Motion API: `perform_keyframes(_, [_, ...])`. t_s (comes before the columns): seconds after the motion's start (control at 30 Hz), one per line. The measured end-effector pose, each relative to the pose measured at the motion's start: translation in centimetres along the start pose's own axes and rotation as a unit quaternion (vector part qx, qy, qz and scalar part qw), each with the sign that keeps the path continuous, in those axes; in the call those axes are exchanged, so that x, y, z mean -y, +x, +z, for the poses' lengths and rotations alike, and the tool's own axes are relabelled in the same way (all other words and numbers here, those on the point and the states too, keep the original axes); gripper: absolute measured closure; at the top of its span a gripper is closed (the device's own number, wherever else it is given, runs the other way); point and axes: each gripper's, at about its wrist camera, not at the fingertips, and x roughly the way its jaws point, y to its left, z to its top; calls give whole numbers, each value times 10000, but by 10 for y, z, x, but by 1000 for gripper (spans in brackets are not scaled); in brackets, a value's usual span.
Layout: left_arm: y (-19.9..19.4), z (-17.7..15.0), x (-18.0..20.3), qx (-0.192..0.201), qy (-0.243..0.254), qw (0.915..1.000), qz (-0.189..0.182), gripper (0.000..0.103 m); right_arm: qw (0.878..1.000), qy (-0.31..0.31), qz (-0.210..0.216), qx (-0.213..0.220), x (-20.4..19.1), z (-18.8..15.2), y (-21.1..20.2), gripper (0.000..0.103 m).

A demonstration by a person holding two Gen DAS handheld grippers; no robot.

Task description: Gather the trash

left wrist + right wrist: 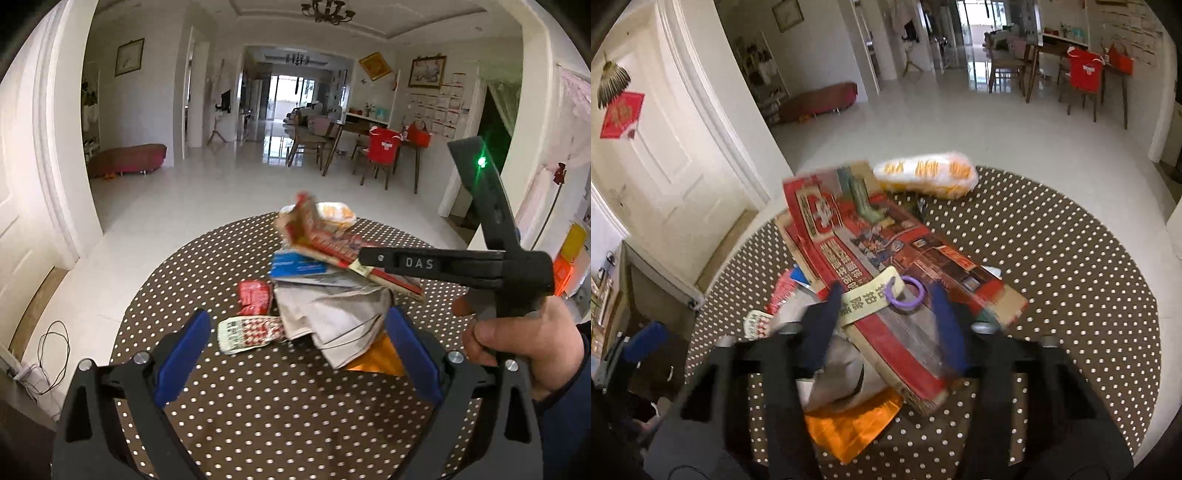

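- Left wrist view: the left gripper (295, 354) hovers over a round table (258, 406) covered in a brown cloth with white dots, its blue-padded jaws standing wide apart with nothing between the pads.
- Ahead of it lies a heap of trash: a crumpled grey-white paper (332, 317), a red packet (255, 297), a red-and-white checked wrapper (251, 332), a blue-and-white sheet (299, 267) and an orange sheet (380, 358) partly under the paper.
- At the far edge of the table sits a white-and-orange plastic bag (332, 214).
- The right gripper (364, 262) reaches in from the right, held by a hand (517, 347) in a dark sleeve, and grips the near end of a flattened red cardboard box (325, 240), which tilts up off the heap.
- Right wrist view: the right gripper (882, 299) has its jaws drawn in on either side of the red cardboard box (886, 251), at the end where a yellow printed tag (871, 295) and a purple ring (908, 295) sit; the picture is blurred here.
- The box lies slantwise over the paper and the orange sheet (849, 424), and the plastic bag (927, 177) lies beyond it.
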Motion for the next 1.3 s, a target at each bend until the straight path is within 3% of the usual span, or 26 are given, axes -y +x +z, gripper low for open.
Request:
perform_keyframes(0.1, [8, -1, -6, -65, -8, 10000, 49, 9, 9999, -163, -12, 16, -5, -1, 2, 84])
perform_keyframes(0.13, [10, -2, -6, -83, -8, 9999, 62, 9, 9998, -166, 47, 33, -5, -2, 1, 94])
perform_keyframes(0.2, [14, -1, -8, -113, 9, 9999, 33, 9, 9998, -70, 137, 92, -1, -5, -6, 97])
perform_keyframes(0.57, [41, -6, 18, -344, 519, 9977, -256, 9, 9993, 195, 268, 167, 25, -10, -35, 96])
perform_keyframes(0.6, [43, -7, 21, -355, 540, 9976, -261, 9, 9993, 194, 255, 177, 24, -7, -35, 90])
perform_keyframes(0.67, [45, -7, 26, -380, 536, 9974, -306, 9, 9994, 175, 211, 205, 22, 0, -33, 59])
perform_keyframes(0.7, [46, -7, 28, -379, 543, 9973, -324, 9, 9995, 146, 150, 247, 19, 3, -29, 36])
perform_keyframes(0.77, [45, -6, 33, -384, 572, 9971, -321, 9, 9997, 67, 145, 188, 14, 7, -19, 35])
perform_keyframes(0.8, [47, -7, 34, -392, 583, 9970, -323, 9, 9999, 16, 123, 94, 12, 8, -12, 40])
perform_keyframes(0.83, [49, -6, 37, -412, 599, 9968, -333, 9, 10000, -19, 88, -9, 11, 7, -5, 68])
perform_keyframes(0.87, [51, -7, 38, -423, 621, 9966, -342, 9, 9999, 8, 72, -137, 12, 6, 2, 82])
perform_keyframes(1.0, [60, -7, 48, -494, 789, 9949, -381, 9, 9997, -60, 231, -22, 12, -1, -3, 84])
perform_keyframes(1.07, [66, -8, 54, -529, 872, 9937, -469, 9, 9993, 54, 343, 116, 19, -4, -17, 97])
perform_keyframes(1.2, [83, -8, 63, -616, 1014, 9913, -568, 10, 9982, 311, 353, 382, 39, -7, -46, 97])
perform_keyframes(1.23, [90, -8, 67, -693, 1063, 9901, -594, 17, 9979, 346, 346, 414, 44, -9, -53, 97])
perform_keyframes(1.27, [96, -8, 69, -809, 1074, 9886, -680, 39, 9979, 357, 315, 443, 47, -11, -59, 97])
perform_keyframes(1.3, [100, -8, 70, -897, 1056, 9877, -726, 52, 9978, 370, 277, 473, 52, -12, -66, 97])
